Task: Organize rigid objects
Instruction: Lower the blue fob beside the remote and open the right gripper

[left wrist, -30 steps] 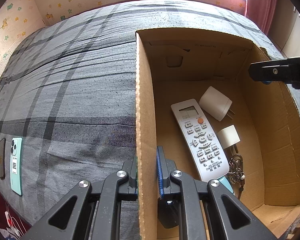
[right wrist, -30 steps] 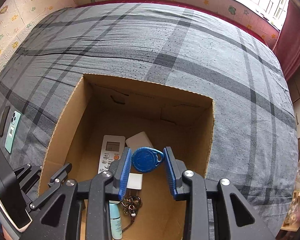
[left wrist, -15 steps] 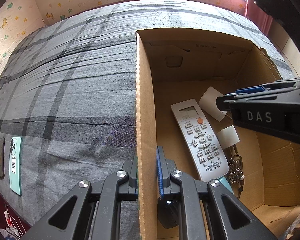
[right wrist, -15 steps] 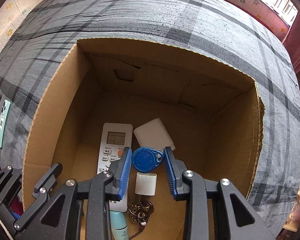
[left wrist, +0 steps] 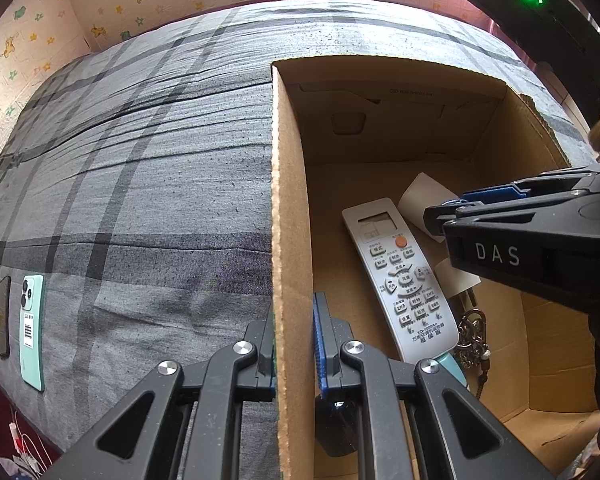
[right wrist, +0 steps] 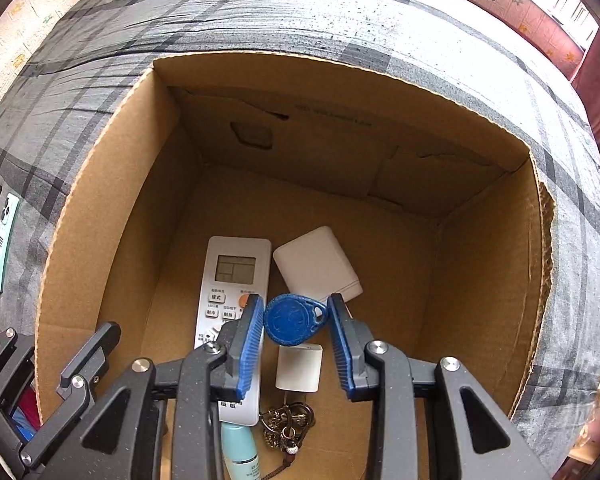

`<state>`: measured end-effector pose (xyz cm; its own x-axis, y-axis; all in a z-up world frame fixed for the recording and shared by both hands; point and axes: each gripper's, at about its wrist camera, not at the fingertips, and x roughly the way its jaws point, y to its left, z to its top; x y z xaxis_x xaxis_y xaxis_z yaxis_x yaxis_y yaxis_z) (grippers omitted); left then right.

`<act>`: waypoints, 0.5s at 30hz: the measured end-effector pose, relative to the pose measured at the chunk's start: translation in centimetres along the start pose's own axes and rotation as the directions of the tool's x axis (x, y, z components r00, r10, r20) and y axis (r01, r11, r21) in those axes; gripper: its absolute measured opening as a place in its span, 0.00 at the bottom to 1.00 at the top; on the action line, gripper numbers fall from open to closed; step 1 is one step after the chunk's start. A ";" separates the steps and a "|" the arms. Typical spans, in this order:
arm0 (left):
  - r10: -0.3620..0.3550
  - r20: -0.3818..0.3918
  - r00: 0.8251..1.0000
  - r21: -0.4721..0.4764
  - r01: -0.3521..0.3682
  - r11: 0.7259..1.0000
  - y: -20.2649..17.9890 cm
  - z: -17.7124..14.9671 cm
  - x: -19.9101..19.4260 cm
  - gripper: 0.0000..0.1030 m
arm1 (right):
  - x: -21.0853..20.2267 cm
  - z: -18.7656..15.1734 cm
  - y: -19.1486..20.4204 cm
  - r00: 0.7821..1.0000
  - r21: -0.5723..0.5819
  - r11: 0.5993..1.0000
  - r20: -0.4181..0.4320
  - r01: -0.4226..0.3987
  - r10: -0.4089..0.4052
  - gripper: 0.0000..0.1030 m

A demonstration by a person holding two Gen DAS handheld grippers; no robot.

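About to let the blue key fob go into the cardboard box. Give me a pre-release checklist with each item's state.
1. Blue key fob clamped in the right hand-held gripper: ok.
2. Fob inside the cardboard box walls, not over the rim: ok.
3. Left hand-held gripper shut on the box's side wall, steadying it: ok.
4. Bare floor straight below the fob: not ok; the remote and small white charger lie beneath.
5. Height above the box floor: cannot tell.

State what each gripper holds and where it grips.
Right gripper: blue teardrop key fob, pinched across its flat edges. Left gripper: brown cardboard box, clamped on its side wall.
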<state>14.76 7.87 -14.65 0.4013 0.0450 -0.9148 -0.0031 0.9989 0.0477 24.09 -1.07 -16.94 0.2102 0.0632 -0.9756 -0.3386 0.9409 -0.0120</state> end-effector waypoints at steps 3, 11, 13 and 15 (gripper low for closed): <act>0.002 0.000 1.000 0.002 -0.002 1.000 0.0 0.0 0.0 0.14 | -0.2 -0.1 0.1 1.000 0.002 1.000 0.014 0.006 -0.006 0.34; 0.006 -0.002 1.000 0.004 -0.006 1.000 -0.1 0.0 -0.1 0.14 | -1.9 -0.3 -0.2 0.998 0.011 1.000 0.055 0.010 -0.010 0.54; 0.005 -0.003 1.000 0.001 -0.005 1.000 -0.1 0.1 -0.1 0.14 | -2.5 -0.4 -0.2 0.997 0.008 1.000 0.070 0.011 -0.011 0.60; 0.011 -0.004 1.000 0.005 -0.011 1.000 -0.2 0.1 -0.1 0.14 | -3.1 -0.4 0.0 0.997 0.003 1.000 0.082 0.011 -0.012 0.65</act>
<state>14.79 7.66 -14.53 0.3980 0.0560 -0.9157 -0.0030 0.9982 0.0597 23.04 -1.42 -14.02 0.2889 0.0795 -0.9540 -0.3332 0.9426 -0.0224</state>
